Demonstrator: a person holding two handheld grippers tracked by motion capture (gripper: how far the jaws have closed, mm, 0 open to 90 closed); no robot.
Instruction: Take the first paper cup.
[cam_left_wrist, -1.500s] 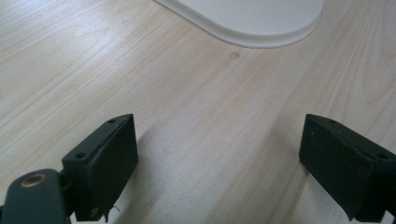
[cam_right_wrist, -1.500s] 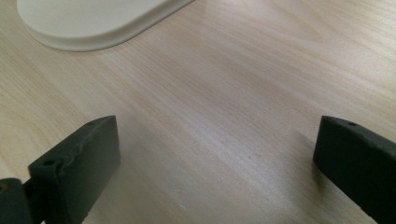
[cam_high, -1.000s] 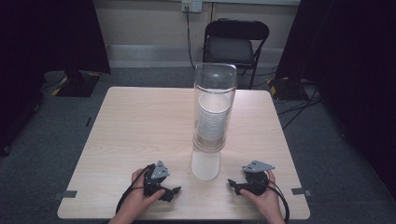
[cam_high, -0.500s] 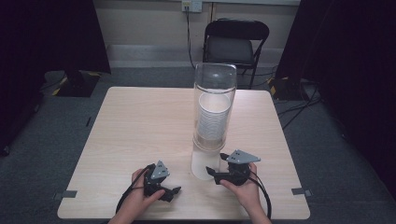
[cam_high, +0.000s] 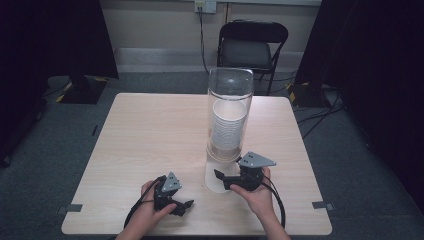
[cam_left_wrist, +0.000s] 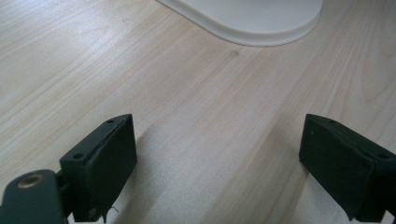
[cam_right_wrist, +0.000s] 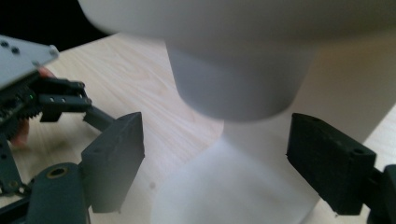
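A tall clear tube dispenser (cam_high: 230, 95) stands on a white base (cam_high: 215, 180) right of the table's middle and holds a stack of white cups (cam_high: 229, 127). My right gripper (cam_high: 220, 179) is open at the foot of the dispenser, pointing left. In the right gripper view the lowest cup (cam_right_wrist: 238, 79) hangs just above and between the open jaws of the right gripper (cam_right_wrist: 215, 158), apart from both pads. My left gripper (cam_high: 185, 206) rests open on the table near the front edge. The left gripper view has nothing between its jaws; the white base (cam_left_wrist: 261, 18) lies ahead.
The light wooden table (cam_high: 150, 130) has free room left of and behind the dispenser. A black folding chair (cam_high: 252, 45) stands beyond the far edge. The left gripper (cam_right_wrist: 60, 100) shows at the left of the right gripper view.
My right gripper has moved left from the table's front right to the foot of the dispenser, its jaws now under the lowest cup. The left gripper has stayed put.
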